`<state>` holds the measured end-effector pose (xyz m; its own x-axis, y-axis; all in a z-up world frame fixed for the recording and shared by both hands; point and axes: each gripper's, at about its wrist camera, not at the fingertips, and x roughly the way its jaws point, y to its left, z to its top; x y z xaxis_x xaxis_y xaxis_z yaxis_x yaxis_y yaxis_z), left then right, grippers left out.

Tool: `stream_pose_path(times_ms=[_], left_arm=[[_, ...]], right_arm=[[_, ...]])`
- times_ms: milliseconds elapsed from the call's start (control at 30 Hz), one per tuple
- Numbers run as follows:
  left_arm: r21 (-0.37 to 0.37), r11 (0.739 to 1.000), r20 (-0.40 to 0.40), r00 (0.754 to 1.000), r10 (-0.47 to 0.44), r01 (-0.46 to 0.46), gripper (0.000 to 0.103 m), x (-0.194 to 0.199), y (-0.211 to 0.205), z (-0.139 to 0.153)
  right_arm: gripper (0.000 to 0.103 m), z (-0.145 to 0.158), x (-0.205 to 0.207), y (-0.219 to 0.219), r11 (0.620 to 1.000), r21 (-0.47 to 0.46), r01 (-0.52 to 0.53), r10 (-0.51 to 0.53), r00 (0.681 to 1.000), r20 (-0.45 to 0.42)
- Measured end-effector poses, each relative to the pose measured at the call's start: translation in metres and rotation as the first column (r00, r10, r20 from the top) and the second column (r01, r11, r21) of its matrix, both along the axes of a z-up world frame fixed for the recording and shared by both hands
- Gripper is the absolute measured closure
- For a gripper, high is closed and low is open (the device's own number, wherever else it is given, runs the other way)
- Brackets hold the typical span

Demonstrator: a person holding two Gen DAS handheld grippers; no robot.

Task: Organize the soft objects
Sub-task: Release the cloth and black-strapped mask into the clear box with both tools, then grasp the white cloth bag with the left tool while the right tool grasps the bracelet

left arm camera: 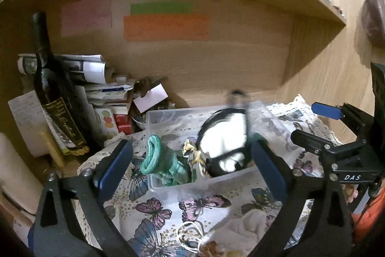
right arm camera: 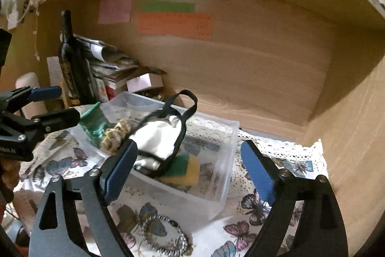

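1. A clear plastic bin (left arm camera: 154, 117) sits mid-frame on a butterfly-print cloth (left arm camera: 154, 206) inside a wooden shelf alcove.
2. Inside the bin, in the left wrist view, a teal sock (left arm camera: 156, 155) lies at the left end, a yellow patterned scrunchie (left arm camera: 192, 153) is just beside it, and a white face mask with black edging (left arm camera: 223, 139) fills the right half, its black strap sticking up above the rim.
3. From the right wrist view a green and yellow sponge (right arm camera: 187, 169) lies in the bin under the mask's lower edge.
4. The left gripper (left arm camera: 192, 165) is spread wide with nothing between its blue pads, hanging at the bin's near edge.
5. The right gripper (right arm camera: 190, 170) is likewise released and empty, its jaws straddling the bin's near side.
6. A beaded bracelet (right arm camera: 166, 235) lies on the cloth at the lower centre of the right wrist view.
7. A dark wine bottle (left arm camera: 55, 98) leans at the left of the frame against a pile of papers (left arm camera: 96, 78).
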<state>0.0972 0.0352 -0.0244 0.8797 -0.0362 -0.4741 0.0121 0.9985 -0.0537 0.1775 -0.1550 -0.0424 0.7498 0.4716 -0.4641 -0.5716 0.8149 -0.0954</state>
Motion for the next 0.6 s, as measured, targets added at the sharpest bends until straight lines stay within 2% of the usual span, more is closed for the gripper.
stream_pose_path(times_ms=[100, 233, 400, 600], left_arm=[[0.007, 1.000, -0.016, 1.000, -0.020, 0.020, 0.001, -0.008, -0.004, -0.003], [-0.023, 0.999, -0.057, 0.998, -0.030, 0.029, 0.001, -0.013, -0.007, -0.015], [-0.054, 0.997, -0.113, 0.991, -0.068, 0.062, 0.001, -0.019, -0.016, -0.034], [-0.068, 0.994, -0.192, 0.977, -0.093, 0.081, 0.001, -0.020, -0.028, -0.060]], right_arm=[[0.015, 0.002, -0.012, -0.007, 1.000, 0.002, 0.002, -0.002, 1.000, 0.015], [0.012, 0.000, -0.025, -0.014, 1.000, -0.008, 0.009, -0.008, 1.000, 0.023], [0.011, -0.016, -0.032, -0.022, 1.000, -0.014, 0.013, -0.013, 1.000, -0.024], [0.011, -0.047, -0.031, -0.025, 0.999, -0.050, 0.007, -0.014, 0.991, -0.136]])
